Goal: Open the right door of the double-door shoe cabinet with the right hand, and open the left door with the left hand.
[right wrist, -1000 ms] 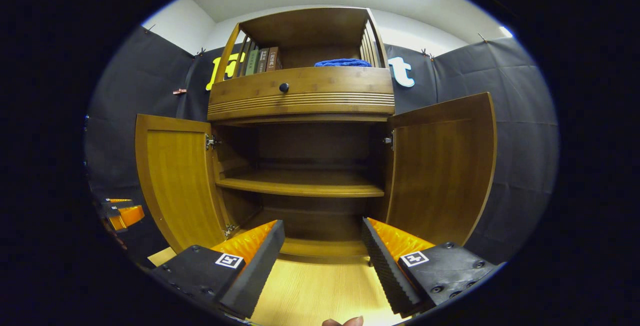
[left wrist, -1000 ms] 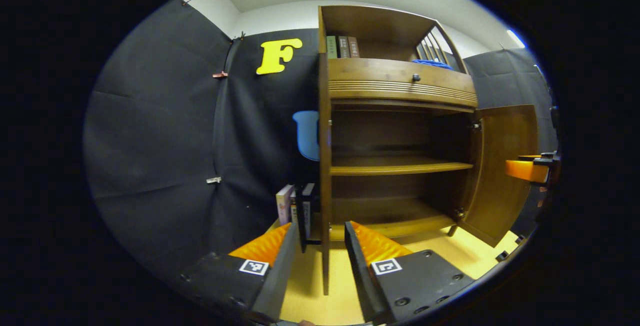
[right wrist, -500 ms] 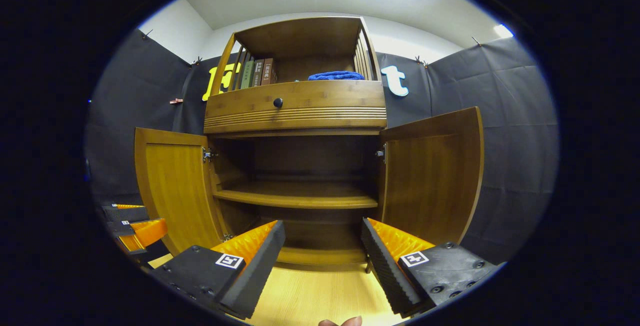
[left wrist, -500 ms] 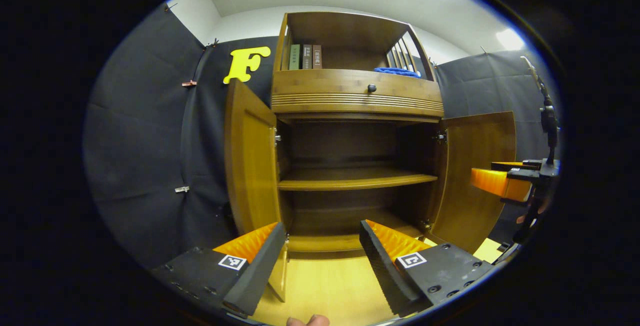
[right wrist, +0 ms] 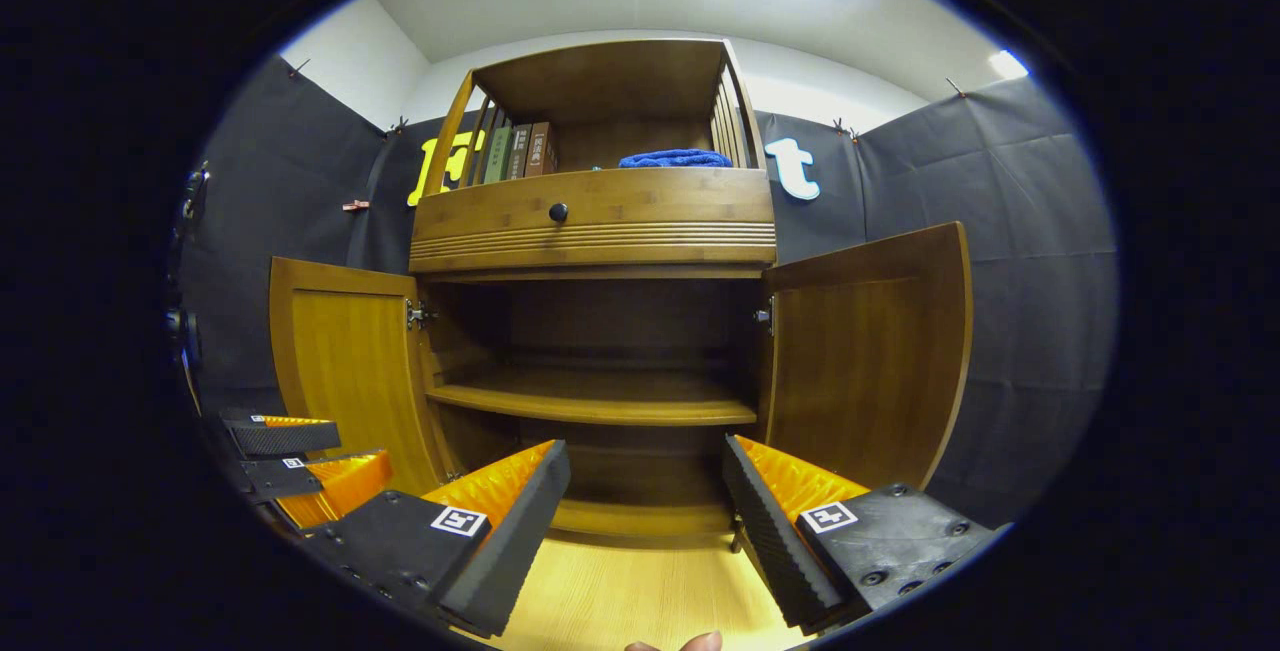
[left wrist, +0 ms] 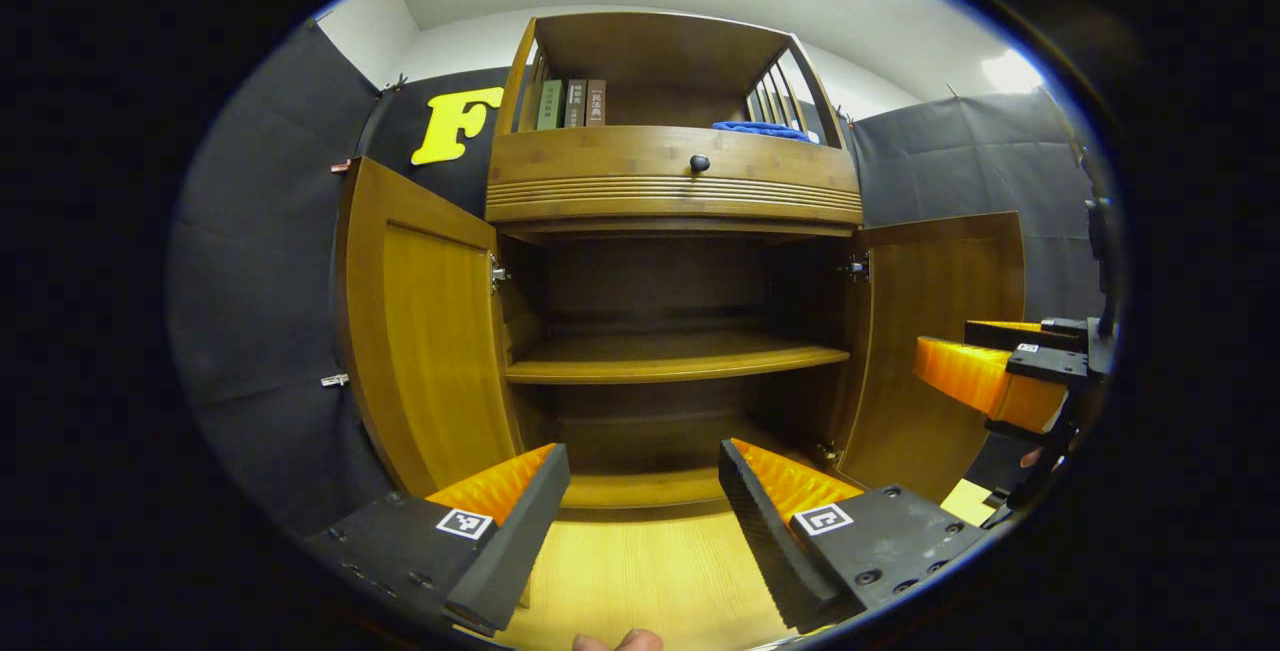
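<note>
The wooden shoe cabinet [left wrist: 675,186] [right wrist: 595,226] stands with both doors swung wide. Its left door [left wrist: 425,331] [right wrist: 345,356] and right door [left wrist: 935,341] [right wrist: 865,356] hang outward, baring a dark inside with one shelf [left wrist: 670,361] [right wrist: 595,401]. My left gripper [left wrist: 640,521] is open in front of the cabinet, nothing between its fingers, apart from the doors. It also appears low at the left edge of the right gripper view [right wrist: 290,456]. My right gripper [right wrist: 645,521] is open and holds nothing; it shows at the right edge of the left gripper view [left wrist: 990,371], in front of the right door.
A drawer with a dark knob [left wrist: 699,163] sits above the doors. On the top shelf stand a few books [left wrist: 570,103] and a folded blue cloth [left wrist: 760,129]. The floor [left wrist: 640,571] is light wood. Black cloth walls close in on both sides.
The left gripper view has swung from the left door's edge to face the cabinet front, the left door now wide. Both grippers have backed off a little; both stay open.
</note>
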### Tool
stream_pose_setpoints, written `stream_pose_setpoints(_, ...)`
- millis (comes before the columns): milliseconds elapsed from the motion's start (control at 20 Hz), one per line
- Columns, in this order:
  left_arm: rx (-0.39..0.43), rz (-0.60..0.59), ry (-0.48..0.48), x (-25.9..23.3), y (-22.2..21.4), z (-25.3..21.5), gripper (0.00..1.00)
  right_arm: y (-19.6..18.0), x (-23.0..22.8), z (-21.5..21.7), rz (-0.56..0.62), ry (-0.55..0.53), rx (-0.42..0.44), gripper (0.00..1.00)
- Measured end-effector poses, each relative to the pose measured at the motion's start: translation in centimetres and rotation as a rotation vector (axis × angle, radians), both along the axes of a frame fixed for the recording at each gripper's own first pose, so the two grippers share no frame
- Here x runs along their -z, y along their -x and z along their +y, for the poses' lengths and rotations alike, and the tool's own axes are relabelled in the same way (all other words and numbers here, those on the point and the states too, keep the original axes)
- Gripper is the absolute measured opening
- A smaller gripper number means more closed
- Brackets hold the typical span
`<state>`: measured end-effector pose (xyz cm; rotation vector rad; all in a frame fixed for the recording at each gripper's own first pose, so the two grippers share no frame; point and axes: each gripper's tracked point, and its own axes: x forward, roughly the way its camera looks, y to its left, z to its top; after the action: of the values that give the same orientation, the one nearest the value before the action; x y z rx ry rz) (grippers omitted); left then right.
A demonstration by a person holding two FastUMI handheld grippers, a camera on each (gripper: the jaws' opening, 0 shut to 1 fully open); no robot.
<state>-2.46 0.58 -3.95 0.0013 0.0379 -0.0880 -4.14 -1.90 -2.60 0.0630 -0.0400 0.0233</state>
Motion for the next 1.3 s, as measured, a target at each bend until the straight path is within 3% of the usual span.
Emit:
stream_pose_setpoints(850, -0.007, 0.010, 0.000, 0.5, 1.0, -2.2, 0.96, -1.1, 0.3, 1.4, 0.010, 0.008, -0.049, 0.98)
stream_pose_setpoints(1300, -0.002, 0.008, 0.005, 0.5, 1.3, -2.2, 0.96, -0.8, 0.0, 1.2, 0.008, 0.008, -0.033, 1.00)
